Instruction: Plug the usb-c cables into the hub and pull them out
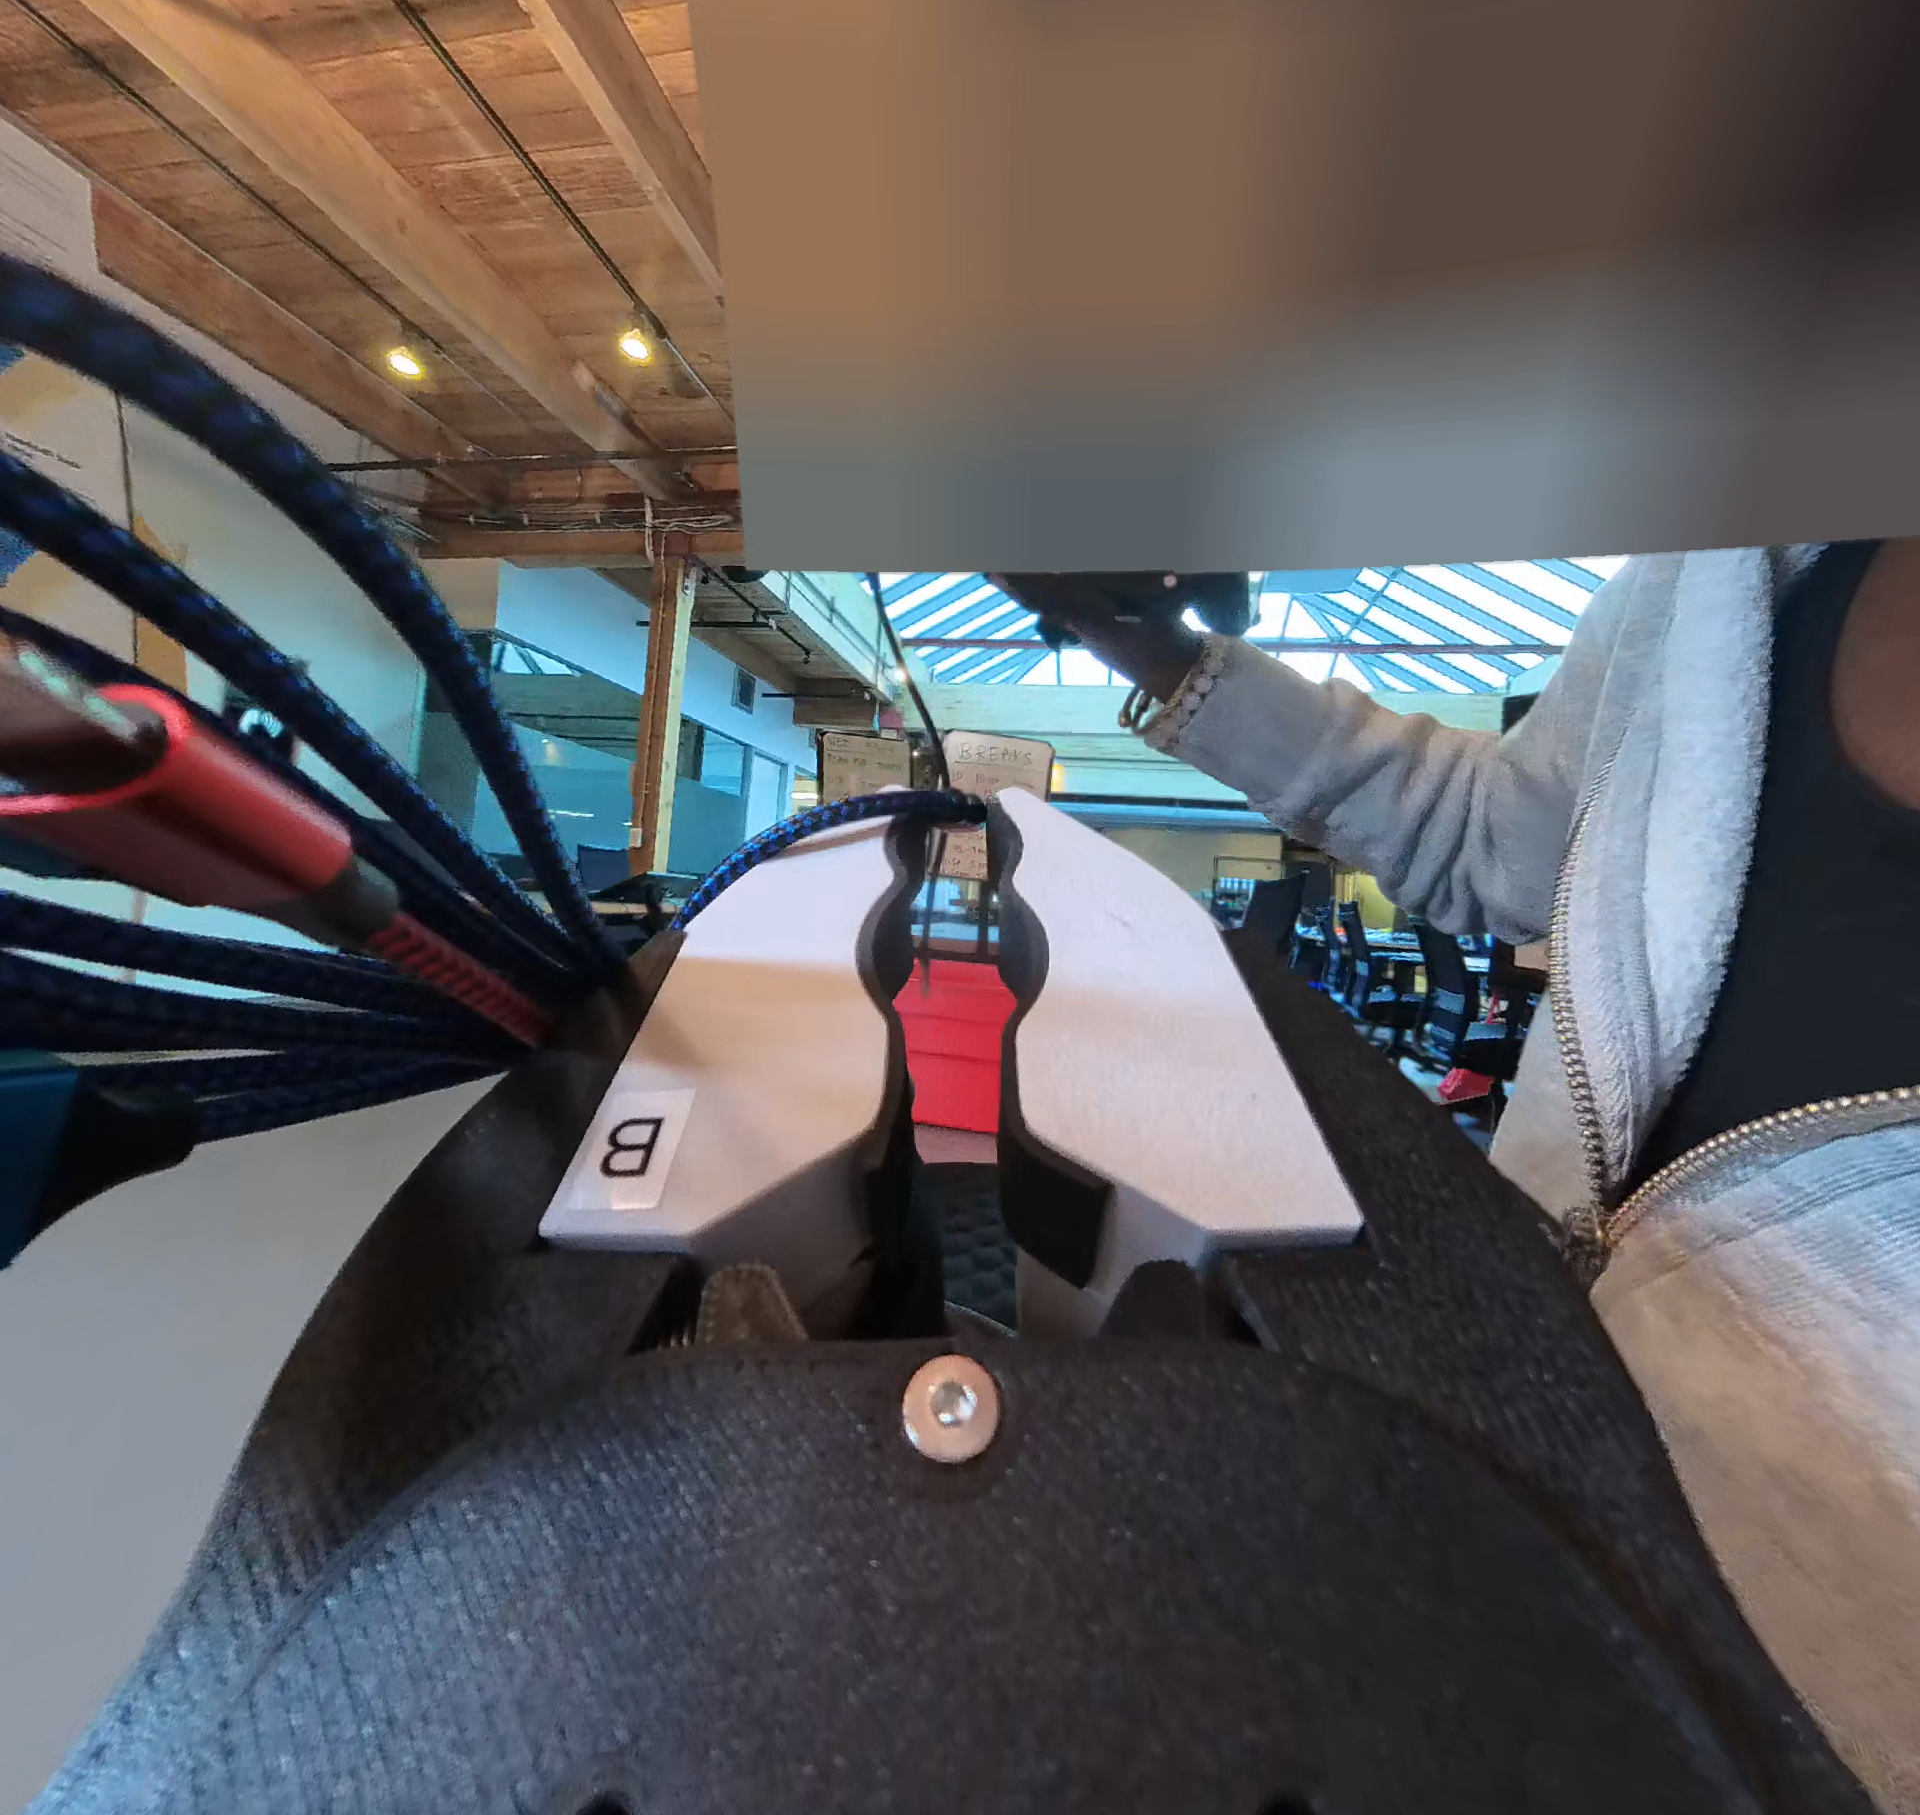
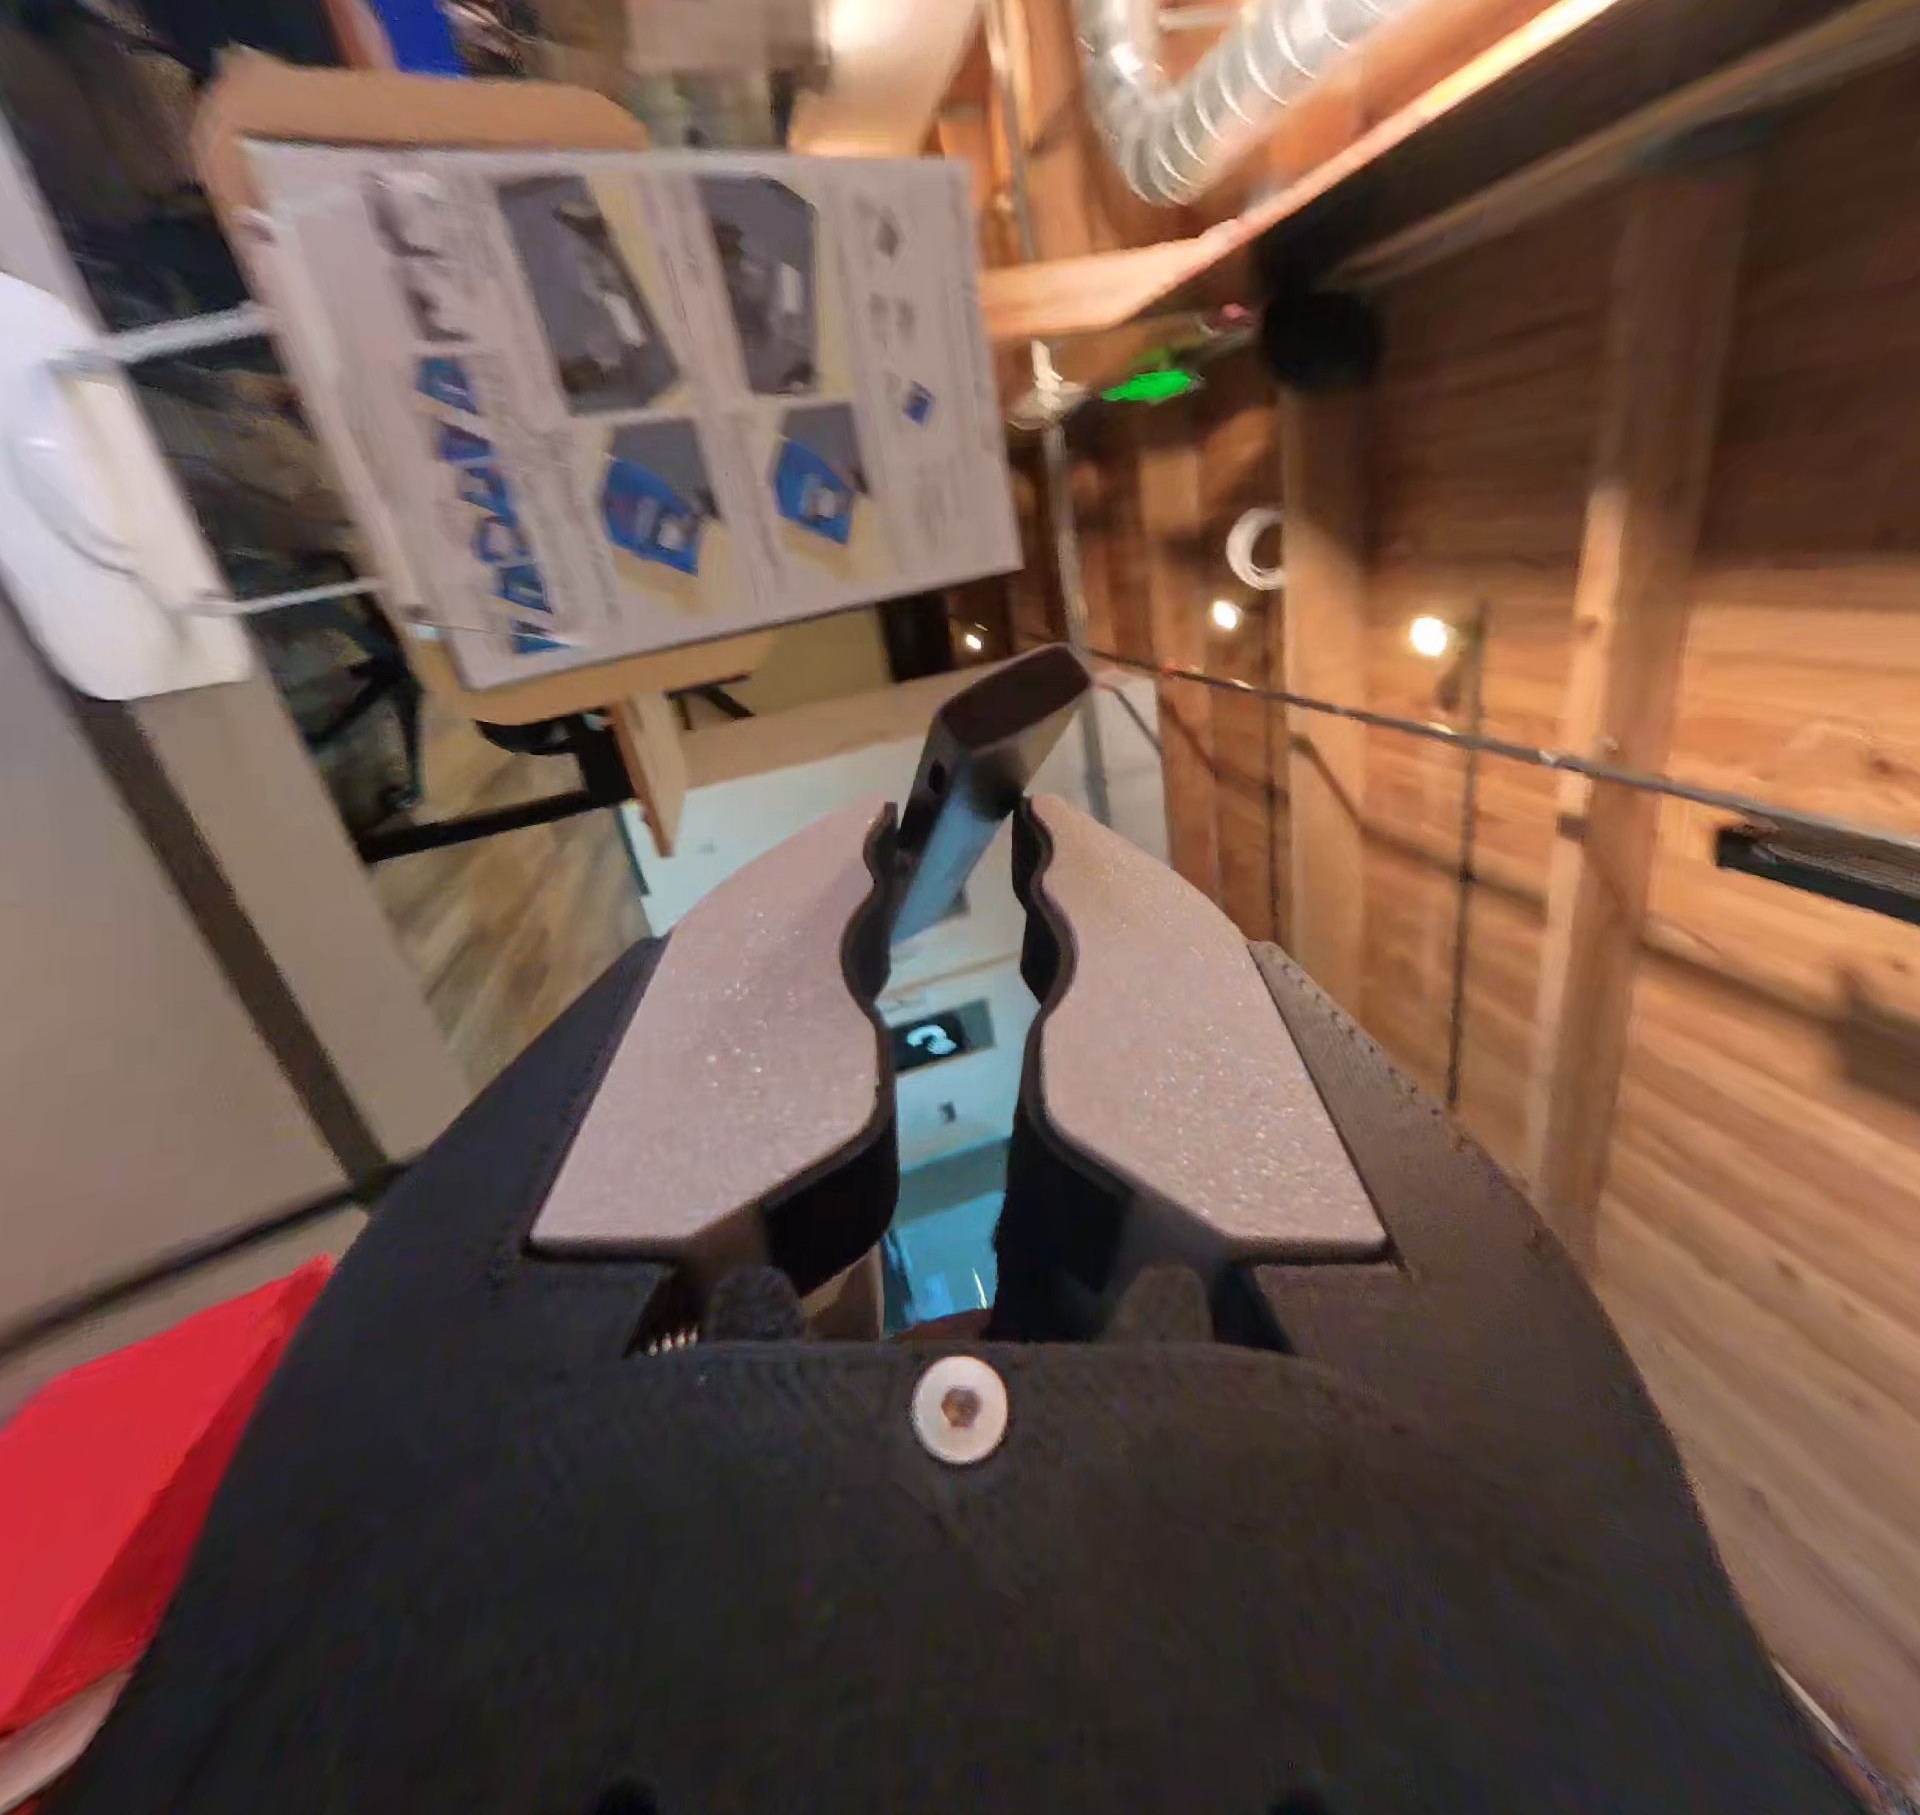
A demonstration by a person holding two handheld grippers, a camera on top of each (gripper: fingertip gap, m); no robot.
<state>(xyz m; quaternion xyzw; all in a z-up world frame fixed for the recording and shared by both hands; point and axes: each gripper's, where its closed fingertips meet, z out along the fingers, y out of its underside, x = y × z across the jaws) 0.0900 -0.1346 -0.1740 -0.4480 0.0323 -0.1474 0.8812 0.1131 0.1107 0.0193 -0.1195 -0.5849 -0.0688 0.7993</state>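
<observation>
My left gripper is shut on a blue braided cable pinched at its fingertips. Several more blue braided cables loop at the left, beside a red braided cable with a red plug. My right gripper is shut on a dark grey hub, which sticks out upward past the fingertips, tilted right. Both grippers are raised and point up at the room. The right gripper shows far off in the left wrist view, held in a person's hand.
A person in a grey zip hoodie fills the right of the left wrist view. A red object lies at the lower left of the right wrist view. A printed board stands behind. Wooden walls and beams are to the right. Left tips to right tips: about 30 centimetres.
</observation>
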